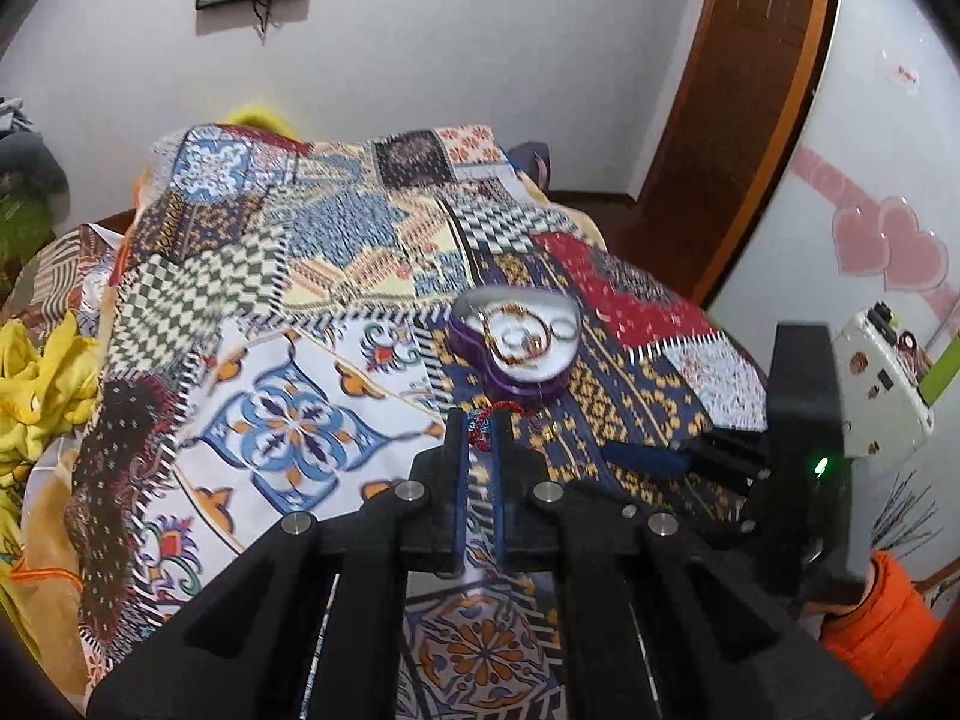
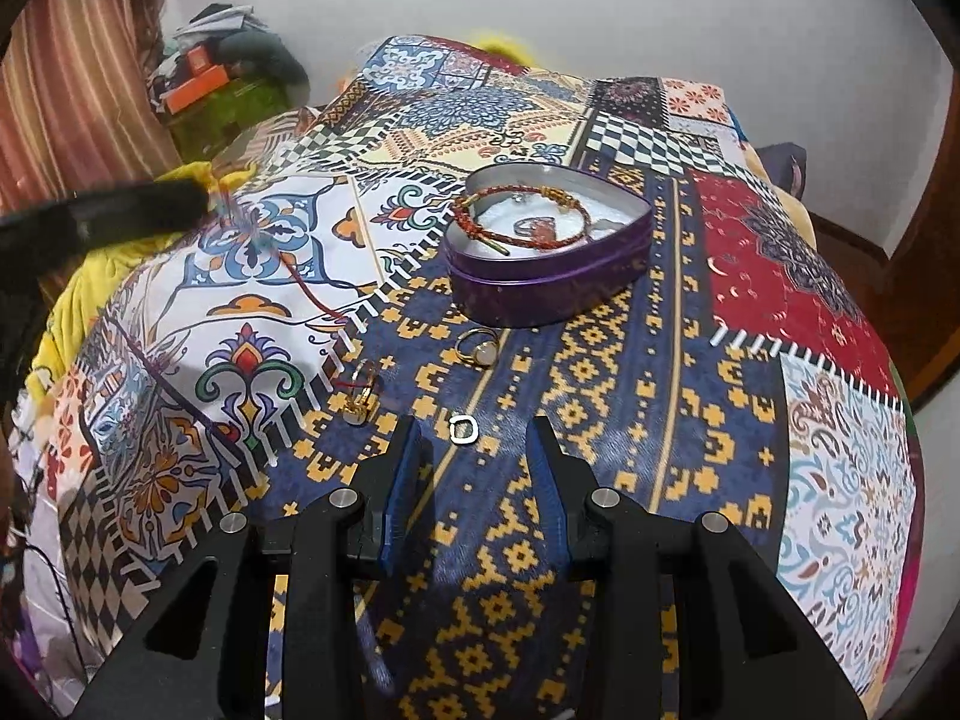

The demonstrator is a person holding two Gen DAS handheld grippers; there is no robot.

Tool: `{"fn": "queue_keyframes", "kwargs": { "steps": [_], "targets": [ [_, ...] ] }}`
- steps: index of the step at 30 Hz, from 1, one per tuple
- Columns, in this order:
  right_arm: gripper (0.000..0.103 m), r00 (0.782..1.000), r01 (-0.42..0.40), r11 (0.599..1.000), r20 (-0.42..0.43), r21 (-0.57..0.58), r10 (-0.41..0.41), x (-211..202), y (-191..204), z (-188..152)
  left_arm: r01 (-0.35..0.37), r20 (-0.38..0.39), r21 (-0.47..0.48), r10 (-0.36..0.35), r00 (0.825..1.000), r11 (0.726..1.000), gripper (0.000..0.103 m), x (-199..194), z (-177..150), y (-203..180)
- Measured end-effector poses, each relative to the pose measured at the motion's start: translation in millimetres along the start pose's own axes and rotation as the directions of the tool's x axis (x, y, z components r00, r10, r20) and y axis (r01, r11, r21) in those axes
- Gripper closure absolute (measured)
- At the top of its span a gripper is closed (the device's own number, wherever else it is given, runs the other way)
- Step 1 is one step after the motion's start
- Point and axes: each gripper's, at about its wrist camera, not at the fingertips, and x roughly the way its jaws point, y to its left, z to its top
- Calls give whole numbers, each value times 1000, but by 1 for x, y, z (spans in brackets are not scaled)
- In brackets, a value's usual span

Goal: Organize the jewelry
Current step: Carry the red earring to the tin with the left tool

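A purple heart-shaped tin (image 2: 540, 282) stands open on the patchwork cloth, with a red braided bracelet (image 2: 522, 210) and small rings on its white lining. My left gripper (image 1: 478, 420) is shut on a thin red cord (image 1: 498, 411). In the right wrist view the left gripper (image 2: 198, 204) is a blur at the left, and the red cord (image 2: 306, 288) trails down to a gold piece (image 2: 360, 399) on the cloth. My right gripper (image 2: 478, 441) is open, low over the cloth, with a small silver square ring (image 2: 463, 429) lying between its fingertips, untouched. A gold ring with a pale stone (image 2: 480, 348) lies before the tin.
The patchwork cloth (image 2: 750, 300) covers a raised surface that falls away at its edges. Yellow fabric (image 1: 42, 384) is bunched at the left. A wooden door frame (image 1: 750, 120) and a white wall stand at the right. An orange sleeve (image 1: 882, 630) shows behind the right gripper (image 1: 648, 459).
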Motion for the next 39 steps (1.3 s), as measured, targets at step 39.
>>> {"fn": "queue_keyframes", "kwargs": {
  "steps": [39],
  "targets": [
    [95, 970, 18, 996, 239, 89, -39, -64, -25, 45, 30, 162, 38, -36, 986, 999, 98, -13, 70, -26]
  ]
}}
